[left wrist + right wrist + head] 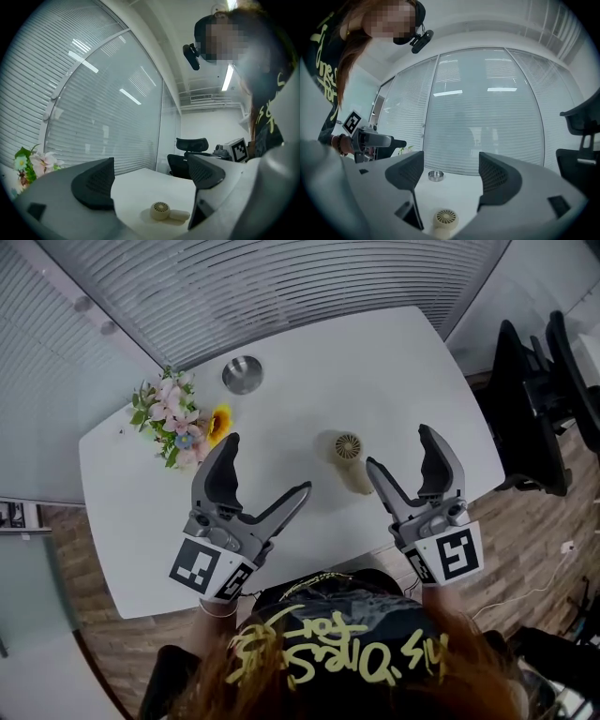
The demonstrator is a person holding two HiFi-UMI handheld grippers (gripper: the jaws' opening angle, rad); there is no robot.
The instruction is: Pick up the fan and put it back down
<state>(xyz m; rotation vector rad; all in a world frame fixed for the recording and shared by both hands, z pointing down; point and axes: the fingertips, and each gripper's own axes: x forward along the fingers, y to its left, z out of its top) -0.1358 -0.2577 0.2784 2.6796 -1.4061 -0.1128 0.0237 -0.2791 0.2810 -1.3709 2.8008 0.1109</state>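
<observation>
Room: office-type space. A glass wall (281, 287) with slatted blinds runs behind the worktop, and the left tool's view shows a ceiling strip light (228, 77).
Surface: white worktop (309, 362) with rounded corners and a plain matte top. It stands on a wood floor (103, 638) with brownish planks.
Far left: a bunch of flowers (178, 423) at the worktop's left corner, pink and white with one yellow bloom and some green leaves.
Next over: a small round metal dish (243, 374) near the flowers, toward the blinds side of the worktop.
Left tool (267, 465): held over the front part of the worktop with its jaws spread wide and nothing between them, so it's empty. Its own view shows the fan lying on the worktop out past the gap.
Fan (352, 463): little cream handheld one, lying flat on the worktop with the round grille facing up and the handle pointing back toward the person. It sits between the two tools, closer to the right one, and touches neither.
Right tool (399, 448): also gaping open and holding nothing. It hovers just right of the fan, and in its own view the grille peeks up low between the jaws.
Far right: black office chairs (534, 399) off the worktop's right end, on the wood floor.
</observation>
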